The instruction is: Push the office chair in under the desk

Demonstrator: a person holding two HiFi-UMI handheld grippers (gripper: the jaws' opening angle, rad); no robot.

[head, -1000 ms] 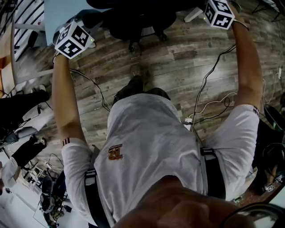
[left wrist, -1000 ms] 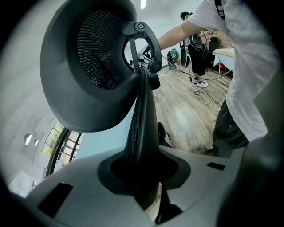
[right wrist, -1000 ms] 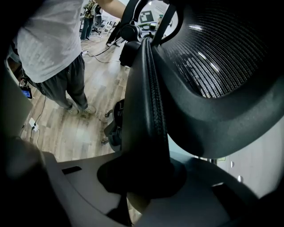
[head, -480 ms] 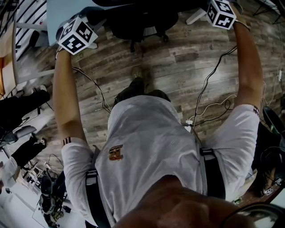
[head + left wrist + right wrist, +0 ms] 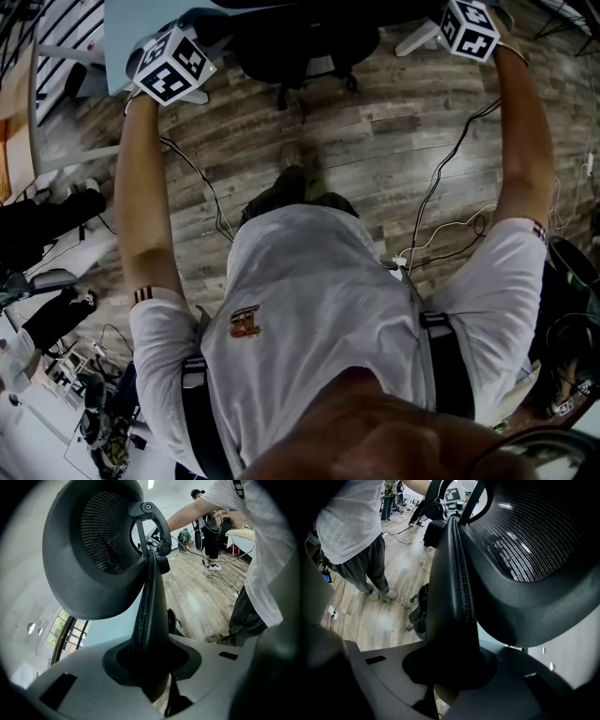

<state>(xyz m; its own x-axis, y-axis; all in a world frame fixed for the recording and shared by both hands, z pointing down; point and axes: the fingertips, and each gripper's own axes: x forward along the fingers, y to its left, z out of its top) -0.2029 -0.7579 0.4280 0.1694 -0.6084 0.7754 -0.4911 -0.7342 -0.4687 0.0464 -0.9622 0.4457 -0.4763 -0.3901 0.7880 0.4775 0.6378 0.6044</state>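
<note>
While the black mesh-backed office chair (image 5: 300, 47) stands just before the pale blue desk (image 5: 127, 23), apparently not fully under it, the left gripper (image 5: 150, 672) and right gripper (image 5: 450, 667) are each clamped on a backrest edge. Recommended: equal pressure both sides, straight toward the desk, preventing swivel.

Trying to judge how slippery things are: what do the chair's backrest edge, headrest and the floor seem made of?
Backrest edge: matte black plastic, probably, with a ribbed woven strip. Headrest: smooth matte black shell around fine mesh, weave visible. Floor: grey-brown wood-grain planks, slight sheen; laminate or wood, unclear.
</note>
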